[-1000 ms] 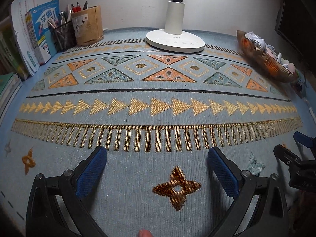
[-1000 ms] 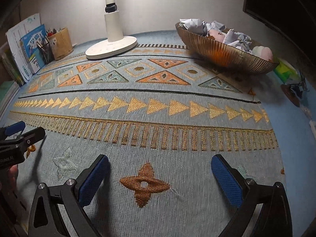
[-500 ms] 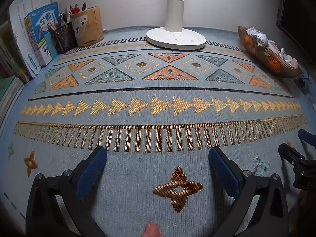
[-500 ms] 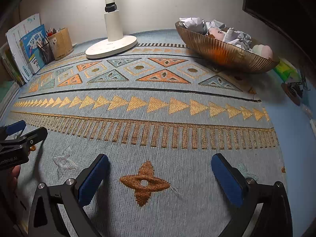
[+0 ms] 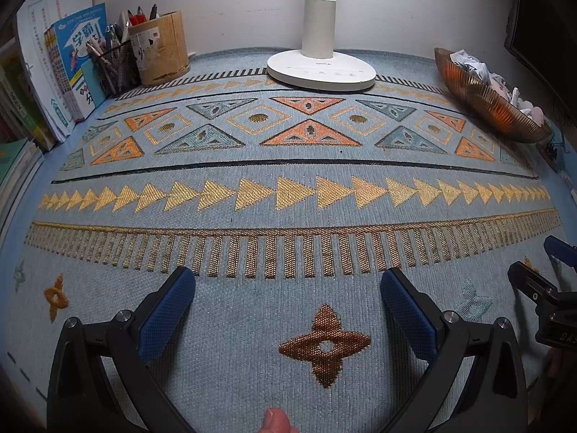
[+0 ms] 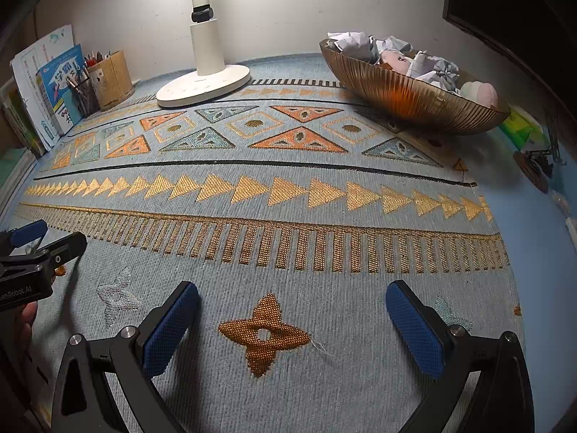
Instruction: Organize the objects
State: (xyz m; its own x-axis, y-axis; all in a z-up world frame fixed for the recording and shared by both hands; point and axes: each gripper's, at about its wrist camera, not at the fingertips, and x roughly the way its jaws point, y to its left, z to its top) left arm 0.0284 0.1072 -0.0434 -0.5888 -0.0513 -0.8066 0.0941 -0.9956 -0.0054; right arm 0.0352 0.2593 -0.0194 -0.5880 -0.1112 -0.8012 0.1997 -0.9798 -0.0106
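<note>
— Left view first: what do you see?

— Tongs spread wide, nothing between them. The left gripper (image 5: 288, 296) hangs low over the mat (image 5: 288, 223), whose middle lies bare. Far left stand books (image 5: 77, 72), a mesh cup (image 5: 119, 65) of pens and a wooden holder (image 5: 162, 50). The lamp (image 5: 321, 68) sits at the back, the bowl (image 5: 483, 104) far right.

— And the right view?

— Right gripper (image 6: 292, 306) is likewise agape and holds nothing. The bowl (image 6: 407, 97) shows better here: crumpled paper (image 6: 351, 43) and pinkish soft things (image 6: 479, 93) lie heaped inside it. Small clutter, green packets (image 6: 519, 128) among it, sits off the mat beyond the bowl.

— Which step, then?

— Hard to settle. Loose things already lie gathered in bowl and holders, which fits a tidy nearly finished, or a pause between pickups. If more remains, I judge only the clutter at the right edge, within the right gripper's reach.
</note>
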